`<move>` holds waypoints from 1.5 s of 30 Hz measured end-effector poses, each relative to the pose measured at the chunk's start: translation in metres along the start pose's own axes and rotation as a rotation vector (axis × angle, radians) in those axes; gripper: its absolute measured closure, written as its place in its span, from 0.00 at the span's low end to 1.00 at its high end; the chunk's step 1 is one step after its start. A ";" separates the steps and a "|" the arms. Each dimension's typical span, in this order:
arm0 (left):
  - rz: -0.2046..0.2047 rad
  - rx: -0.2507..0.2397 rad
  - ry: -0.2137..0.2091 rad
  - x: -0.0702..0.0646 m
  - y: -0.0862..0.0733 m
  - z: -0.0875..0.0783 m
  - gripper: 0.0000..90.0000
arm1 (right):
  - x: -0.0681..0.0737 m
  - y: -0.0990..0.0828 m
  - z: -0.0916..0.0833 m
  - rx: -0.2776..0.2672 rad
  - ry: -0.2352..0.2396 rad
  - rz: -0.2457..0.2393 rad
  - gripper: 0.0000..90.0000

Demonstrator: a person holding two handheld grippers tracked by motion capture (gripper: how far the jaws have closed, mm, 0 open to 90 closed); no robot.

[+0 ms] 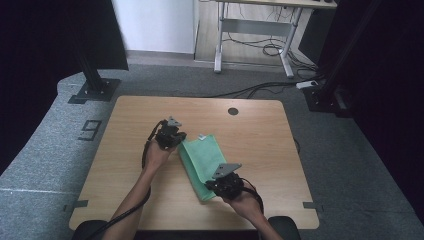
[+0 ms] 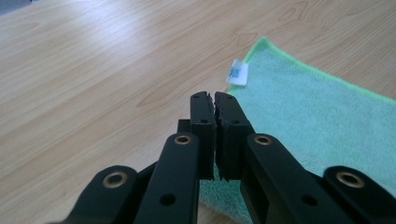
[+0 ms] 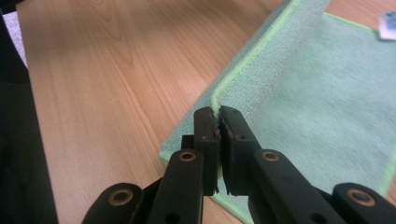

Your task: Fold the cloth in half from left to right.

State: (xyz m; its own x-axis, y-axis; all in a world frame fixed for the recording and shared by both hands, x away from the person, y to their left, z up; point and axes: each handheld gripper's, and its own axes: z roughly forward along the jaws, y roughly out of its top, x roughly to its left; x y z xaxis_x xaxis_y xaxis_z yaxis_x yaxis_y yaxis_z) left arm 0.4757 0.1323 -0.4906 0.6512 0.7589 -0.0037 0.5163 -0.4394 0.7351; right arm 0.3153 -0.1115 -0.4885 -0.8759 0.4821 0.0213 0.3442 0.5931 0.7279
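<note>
Your left claw [image 1: 175, 136] is closed tight, its two black jaws pressed together. In the left gripper view the near edge of the mint-green terry cloth with the brighter green hem [image 2: 317, 121] runs under the jaw tips, and you cannot tell for sure from that view whether a bit of the hem is caught between them. From above, this claw sits right at the cloth's far left corner, touching it.

Your right claw [image 1: 220, 182] is closed too, and here the hold is plain: in the right gripper view the green hem rises straight into the seam between the jaw tips, and a fold of the cloth stands lifted off the light wooden surface [image 3: 116, 84], running away from the claw toward the top of that view. The rest of the cloth lies flat to the right of the jaws.

A small white label with blue print [image 2: 238, 73] sits on the cloth's edge just beyond and to the right of your left claw's tips; it also shows near the far corner in the right gripper view.

Seen from above, the cloth stretches between your two claws, long and narrow, the left claw at its far end and the right claw at its near end.
</note>
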 end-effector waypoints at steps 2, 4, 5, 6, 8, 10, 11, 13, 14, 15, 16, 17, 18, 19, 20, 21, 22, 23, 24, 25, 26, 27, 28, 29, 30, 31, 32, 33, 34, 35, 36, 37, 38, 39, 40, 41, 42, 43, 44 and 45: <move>0.009 0.005 0.000 -0.003 0.003 0.004 0.96 | -0.003 -0.003 -0.003 -0.001 -0.007 0.006 0.95; 0.016 0.009 0.000 -0.005 0.007 0.008 0.96 | -0.006 -0.005 -0.005 0.000 -0.018 0.011 0.95; 0.019 0.009 -0.001 -0.007 0.009 0.010 0.96 | -0.007 -0.007 -0.006 -0.001 -0.024 0.015 0.95; 0.022 0.008 -0.004 -0.008 0.011 0.011 0.96 | -0.009 -0.008 -0.007 0.000 -0.026 0.018 0.95; 0.032 0.009 -0.004 -0.010 0.015 0.014 0.96 | -0.012 -0.010 -0.009 -0.002 -0.033 0.026 0.95; 0.039 0.011 -0.003 -0.011 0.017 0.015 0.96 | -0.013 -0.011 -0.010 -0.003 -0.035 0.029 0.95; 0.044 0.007 -0.005 -0.014 0.020 0.018 0.96 | -0.015 -0.014 -0.011 -0.003 -0.041 0.035 0.95; 0.053 0.008 -0.005 -0.017 0.023 0.020 0.96 | -0.016 -0.015 -0.012 -0.004 -0.044 0.039 0.95; 0.057 0.009 -0.005 -0.018 0.025 0.022 0.96 | -0.016 -0.016 -0.013 -0.004 -0.047 0.040 0.95; 0.062 0.009 -0.006 -0.019 0.026 0.023 0.96 | -0.017 -0.017 -0.014 -0.002 -0.050 0.042 0.95; 0.065 0.007 -0.007 -0.020 0.027 0.024 0.96 | -0.018 -0.018 -0.014 -0.003 -0.051 0.042 0.95; 0.066 0.007 -0.009 -0.021 0.029 0.026 0.96 | -0.019 -0.019 -0.015 -0.003 -0.053 0.046 0.95; 0.072 0.008 -0.010 -0.021 0.030 0.027 0.96 | -0.020 -0.020 -0.015 -0.003 -0.056 0.046 0.95; 0.070 0.005 -0.011 -0.022 0.031 0.028 0.96 | -0.020 -0.021 -0.016 -0.003 -0.058 0.049 0.95; 0.070 0.003 -0.013 -0.023 0.032 0.029 0.96 | -0.021 -0.022 -0.017 -0.004 -0.060 0.051 0.95; 0.078 0.006 -0.013 -0.024 0.033 0.030 0.96 | -0.022 -0.023 -0.018 -0.003 -0.062 0.053 0.95; 0.078 0.006 -0.013 -0.024 0.033 0.030 0.96 | -0.022 -0.023 -0.018 -0.003 -0.062 0.053 0.95; 0.082 0.006 -0.016 -0.025 0.035 0.033 0.96 | -0.024 -0.025 -0.019 -0.003 -0.067 0.059 0.95; 0.082 0.006 -0.016 -0.025 0.035 0.033 0.96 | -0.024 -0.025 -0.019 -0.003 -0.067 0.059 0.95; 0.087 0.009 -0.021 -0.026 0.037 0.036 0.96 | -0.026 -0.027 -0.021 -0.003 -0.073 0.065 0.95; 0.087 0.009 -0.021 -0.026 0.037 0.036 0.95 | -0.026 -0.027 -0.021 -0.003 -0.073 0.065 0.95; 0.092 0.014 -0.021 -0.027 0.038 0.038 0.95 | -0.028 -0.029 -0.021 -0.001 -0.077 0.072 0.95; 0.101 0.018 -0.020 -0.028 0.039 0.040 0.95 | -0.028 -0.029 -0.021 -0.001 -0.077 0.072 0.95; 0.104 0.023 -0.020 -0.030 0.041 0.044 0.95 | -0.030 -0.032 -0.021 0.005 -0.083 0.081 0.95; 0.104 0.026 -0.020 -0.031 0.041 0.046 0.95 | -0.031 -0.033 -0.020 0.006 -0.085 0.082 0.95; 0.109 0.028 -0.019 -0.032 0.042 0.048 0.95 | -0.032 -0.034 -0.020 0.011 -0.086 0.084 0.95; 0.113 0.033 -0.018 -0.033 0.042 0.050 0.95 | -0.033 -0.036 -0.019 0.018 -0.088 0.089 0.95; 0.113 0.033 -0.018 -0.033 0.042 0.050 0.95 | -0.033 -0.036 -0.019 0.018 -0.088 0.089 0.95; 0.114 0.036 -0.016 -0.034 0.042 0.053 0.95 | -0.034 -0.037 -0.018 0.022 -0.089 0.090 0.95; 0.113 0.039 -0.017 -0.034 0.042 0.055 0.95 | -0.035 -0.039 -0.017 0.024 -0.091 0.093 0.95; 0.113 0.041 -0.016 -0.034 0.041 0.056 0.95 | -0.037 -0.041 -0.016 0.030 -0.092 0.101 0.95; 0.108 0.045 -0.016 -0.034 0.041 0.059 0.95 | -0.038 -0.041 -0.015 0.030 -0.092 0.101 0.95; 0.106 0.047 -0.015 -0.034 0.040 0.060 0.95 | -0.038 -0.042 -0.015 0.030 -0.094 0.104 0.95; 0.106 0.047 -0.015 -0.034 0.040 0.060 0.95 | -0.038 -0.042 -0.015 0.030 -0.094 0.104 0.95; 0.106 0.049 -0.013 -0.034 0.040 0.062 0.95 | -0.039 -0.042 -0.014 0.031 -0.094 0.103 0.95; 0.107 0.048 -0.014 -0.034 0.039 0.062 0.95 | -0.039 -0.042 -0.013 0.034 -0.091 0.106 0.95; 0.109 0.055 -0.013 -0.033 0.039 0.063 0.94 | -0.039 -0.043 -0.011 0.038 -0.089 0.104 0.95; 0.107 0.056 -0.014 -0.033 0.038 0.065 0.94 | -0.039 -0.043 -0.010 0.041 -0.090 0.102 0.95; 0.104 0.057 -0.014 -0.033 0.037 0.066 0.94 | -0.038 -0.043 -0.010 0.044 -0.089 0.102 0.95; 0.104 0.057 -0.014 -0.033 0.037 0.066 0.94 | -0.038 -0.043 -0.009 0.046 -0.088 0.100 0.95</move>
State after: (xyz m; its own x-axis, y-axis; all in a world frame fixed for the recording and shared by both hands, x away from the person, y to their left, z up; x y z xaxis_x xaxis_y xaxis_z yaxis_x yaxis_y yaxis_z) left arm 0.5100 0.0590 -0.5076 0.7104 0.7012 0.0609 0.4759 -0.5423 0.6924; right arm 0.3311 -0.1612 -0.5145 -0.8042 0.5936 0.0302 0.4449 0.5676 0.6927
